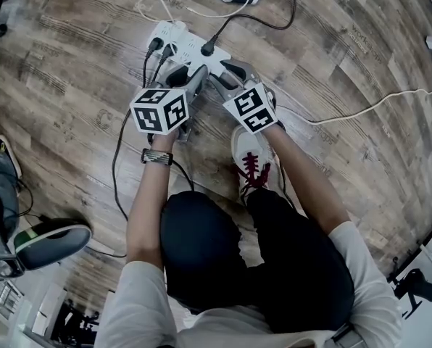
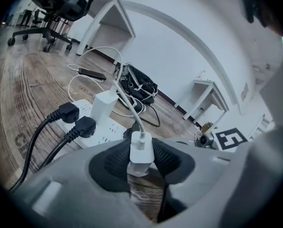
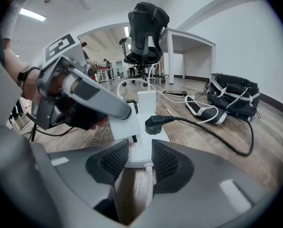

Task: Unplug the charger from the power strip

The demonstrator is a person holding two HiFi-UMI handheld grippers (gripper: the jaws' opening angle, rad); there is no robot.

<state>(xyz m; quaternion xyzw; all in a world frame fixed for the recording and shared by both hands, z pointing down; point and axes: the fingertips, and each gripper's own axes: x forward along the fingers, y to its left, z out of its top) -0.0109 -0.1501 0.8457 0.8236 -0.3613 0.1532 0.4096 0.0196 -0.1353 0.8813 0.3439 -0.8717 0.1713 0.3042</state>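
Wood floor [image 1: 332, 64], person crouched over it. White power strip [image 1: 189, 47] lies flat on the floor. The right gripper [image 3: 140, 156] is clamped on the strip's near end, where its white cord exits. The left gripper [image 2: 141, 159] is clamped on the small white charger [image 2: 141, 151], which has a cable in its top. The charger is held just beside the strip, off its sockets, with floor visible beneath. Two black plugs [image 2: 68, 113] and a taller white adapter [image 2: 103, 107] sit in the strip.

1 pwr strip [image 1: 190, 49], 2 white chargers [image 2: 141, 151], 3 blk plugs [image 1: 207, 48], 1 blk bag [image 3: 234, 96].
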